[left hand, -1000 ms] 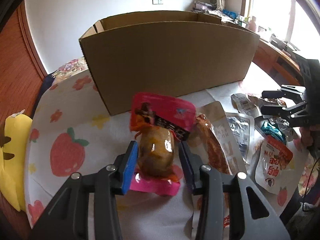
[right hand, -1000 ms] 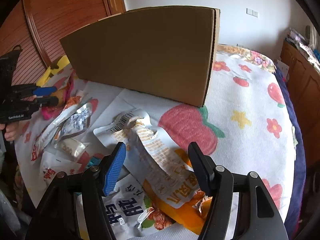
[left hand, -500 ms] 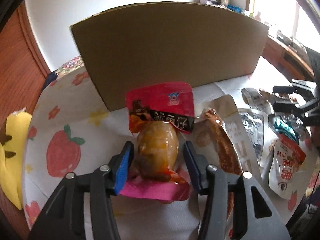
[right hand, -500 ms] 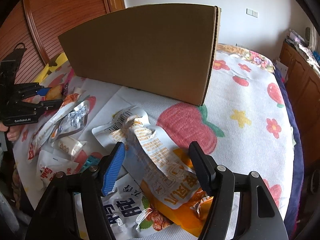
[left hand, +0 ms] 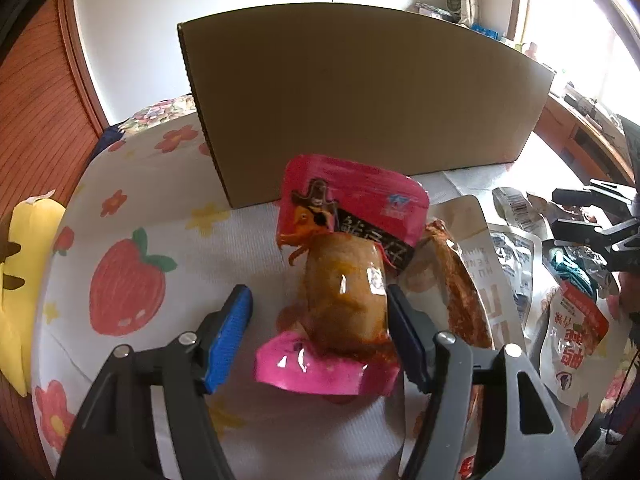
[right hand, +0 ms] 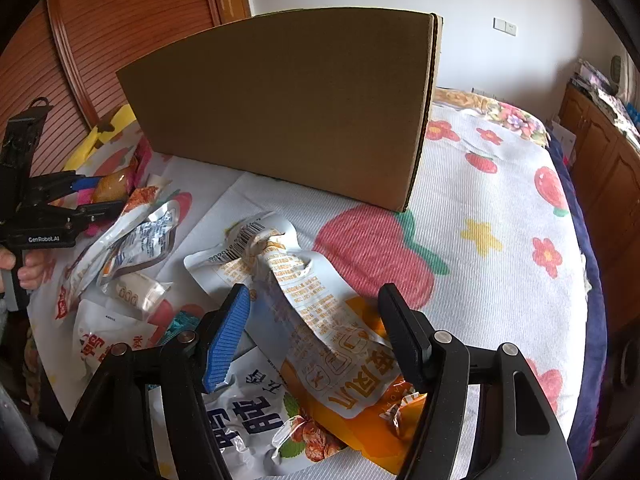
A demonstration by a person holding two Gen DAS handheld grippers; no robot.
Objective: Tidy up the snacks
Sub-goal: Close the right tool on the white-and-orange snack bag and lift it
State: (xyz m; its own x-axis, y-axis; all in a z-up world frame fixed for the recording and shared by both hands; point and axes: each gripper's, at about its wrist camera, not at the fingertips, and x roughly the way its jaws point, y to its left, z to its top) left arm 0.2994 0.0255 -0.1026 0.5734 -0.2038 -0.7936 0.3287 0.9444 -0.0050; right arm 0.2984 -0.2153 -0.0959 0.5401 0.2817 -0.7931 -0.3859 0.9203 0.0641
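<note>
— While my left gripper [left hand: 318, 334] sits with its jaws spread apart, the pink snack pack [left hand: 344, 276] lies between them, pressed against the right pad, a gap showing on the blue pad's side.

— Where is open room?

— At nine o'clock of that pack the strawberry cloth [left hand: 132, 280] lies bare out to its curved edge. At twelve o'clock the cardboard box [left hand: 360, 104] stands as a wall just behind the pack. At three o'clock a heap of foil packets [left hand: 516, 264] crowds in.

— And your right side?

— My right gripper [right hand: 316, 336] is also spread wide, straddling the white-and-orange pouch [right hand: 320, 320] without clamping it. From one to three o'clock the cloth is free up to the box's corner edge.

— Anything unclear?

— From both cameras the box shows only its outer wall; its inside is hidden. The pouch's lower end is cut off behind the gripper body, and I cannot tell whether its pads touch the pouch.
</note>
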